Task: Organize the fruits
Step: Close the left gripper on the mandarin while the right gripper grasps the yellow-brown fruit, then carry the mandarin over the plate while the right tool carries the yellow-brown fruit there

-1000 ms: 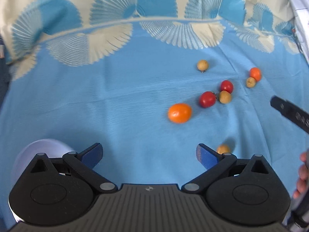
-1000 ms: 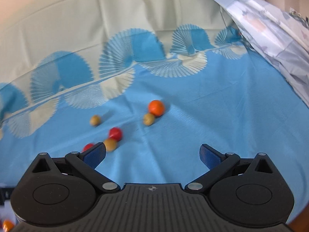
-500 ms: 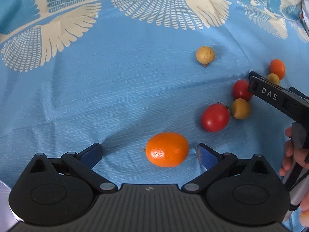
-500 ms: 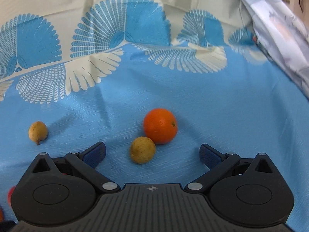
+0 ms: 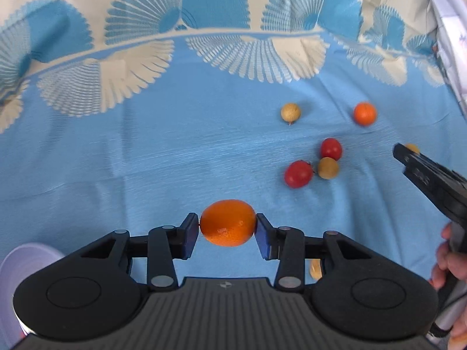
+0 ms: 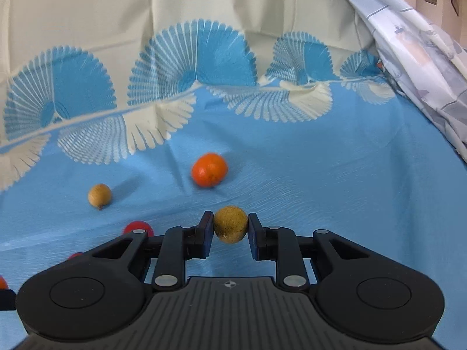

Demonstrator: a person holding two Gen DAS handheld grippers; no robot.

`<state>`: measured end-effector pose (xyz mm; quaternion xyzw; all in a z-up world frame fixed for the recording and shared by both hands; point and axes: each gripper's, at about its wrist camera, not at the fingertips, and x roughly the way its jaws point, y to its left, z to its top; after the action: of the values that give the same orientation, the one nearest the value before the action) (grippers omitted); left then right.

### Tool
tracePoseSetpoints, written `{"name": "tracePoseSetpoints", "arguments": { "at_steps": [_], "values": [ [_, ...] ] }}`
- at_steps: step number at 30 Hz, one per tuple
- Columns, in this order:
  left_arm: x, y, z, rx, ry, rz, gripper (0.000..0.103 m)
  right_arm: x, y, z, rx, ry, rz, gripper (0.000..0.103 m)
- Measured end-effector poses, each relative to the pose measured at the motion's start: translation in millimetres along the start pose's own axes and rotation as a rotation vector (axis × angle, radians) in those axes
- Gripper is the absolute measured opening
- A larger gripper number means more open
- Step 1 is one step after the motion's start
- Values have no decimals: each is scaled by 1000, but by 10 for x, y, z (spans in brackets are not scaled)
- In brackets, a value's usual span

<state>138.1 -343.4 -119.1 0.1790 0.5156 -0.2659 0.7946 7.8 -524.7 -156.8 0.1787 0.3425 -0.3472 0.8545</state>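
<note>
Left tool (image 5: pixel 228 227) closing onto the tangerine (image 5: pixel 228 223), angled steeply down; right tool (image 6: pixel 230 227) clamps a longan (image 6: pixel 230 224).

Bright, even daylight fills both views — colours are saturated and nothing is blown out. On the blue cloth (image 6: pixel 335 180) shadows fall soft and short, up and to the right of each fruit. The small orange (image 6: pixel 209 170) is smeared by motion blur in both views. Fisheye distortion bows the cloth's patterned far edge and darkens the picture corners — detail softens there.
</note>
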Motion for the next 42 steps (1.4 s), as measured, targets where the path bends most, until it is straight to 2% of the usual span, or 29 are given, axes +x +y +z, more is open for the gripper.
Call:
{"name": "tracePoseSetpoints", "arguments": {
  "at_steps": [5,9,14,17,21,28,34,42],
  "values": [
    [-810,122,-268,-20,-47,24,46,-822,22,-10,-5,-32,102,26],
    [-1436,330,-602,-54,-73,55,46,-1532,234,-158,-43,-16,243,26],
    [-2043,680,-1104,-119,-75,135,46,-2170,618,-363,-83,98,452,26],
    [-2321,922,-1405,-169,-77,158,46,-2474,865,-497,-132,144,519,26],
    [-2586,1184,-1756,-231,-85,182,46,-2841,1082,-667,-170,186,576,26],
    [-2877,1424,-2198,-298,-106,184,46,-3336,1190,-881,-198,218,628,26],
    [-3024,1417,-2384,-301,-136,174,46,-3563,1236,-979,-222,206,635,26],
    [-3059,1456,-2434,-317,-146,156,46,-3686,1283,-986,-254,180,633,26]
  ]
}}
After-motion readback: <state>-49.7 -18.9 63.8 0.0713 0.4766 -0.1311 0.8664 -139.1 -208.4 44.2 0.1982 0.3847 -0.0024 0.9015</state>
